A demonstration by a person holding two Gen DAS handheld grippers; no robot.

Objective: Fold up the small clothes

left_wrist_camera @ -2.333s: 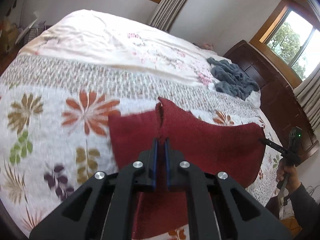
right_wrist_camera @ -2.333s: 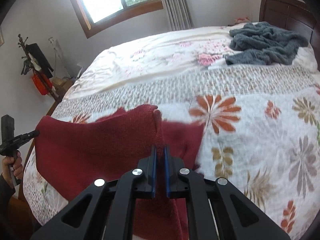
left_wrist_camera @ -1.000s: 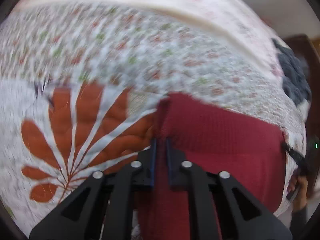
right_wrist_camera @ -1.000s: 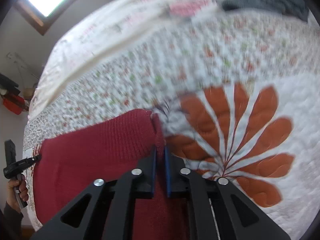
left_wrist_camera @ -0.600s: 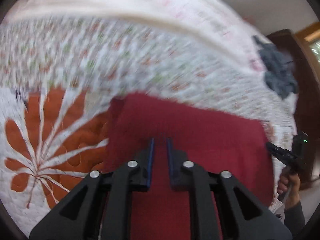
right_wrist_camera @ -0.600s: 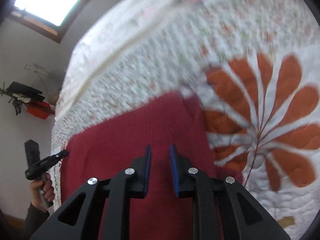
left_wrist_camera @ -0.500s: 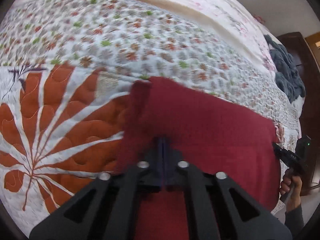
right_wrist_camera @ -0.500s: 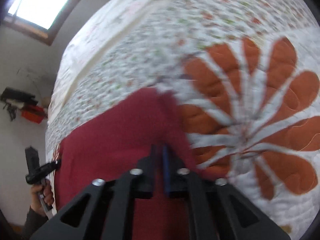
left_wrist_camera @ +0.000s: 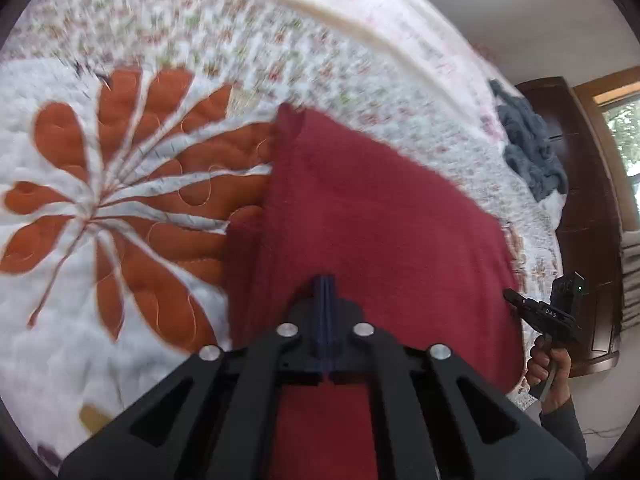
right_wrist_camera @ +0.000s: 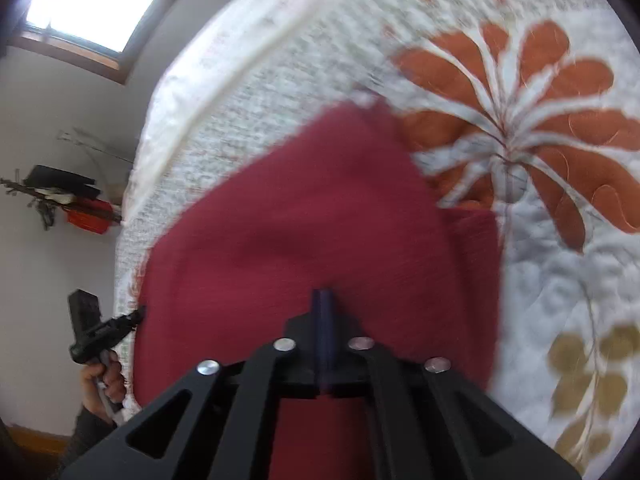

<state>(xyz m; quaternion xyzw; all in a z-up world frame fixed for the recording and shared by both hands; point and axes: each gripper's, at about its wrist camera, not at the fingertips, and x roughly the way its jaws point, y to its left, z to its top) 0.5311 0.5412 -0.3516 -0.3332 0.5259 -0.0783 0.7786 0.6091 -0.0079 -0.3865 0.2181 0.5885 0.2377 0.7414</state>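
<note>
Garment: a dark red knit garment (left_wrist_camera: 380,216) lies spread on the bed's floral quilt (left_wrist_camera: 120,208), its far corner reaching the grey-speckled band of the pattern; a narrow strip of a lower layer shows past one side edge, so it looks folded over at least once.
Handling: soft, light and limp by the look of it (a loose knit that will sag and stretch rather than hold a crease); best taken at the corners or along a side edge, 2 points at once, so the fold stays square.
Left tongs (left_wrist_camera: 324,280): blue pads pressed together with no gap, tips low over the near part of the cloth; whether a pinch of knit is caught between them is not clear through the blur.
Right tongs (right_wrist_camera: 323,296): likewise clenched, tips over the red knit, same doubt about any fabric caught.
Elsewhere: a grey-blue cloth heap (left_wrist_camera: 532,152) sits well apart, near the dark headboard (left_wrist_camera: 588,208).
</note>
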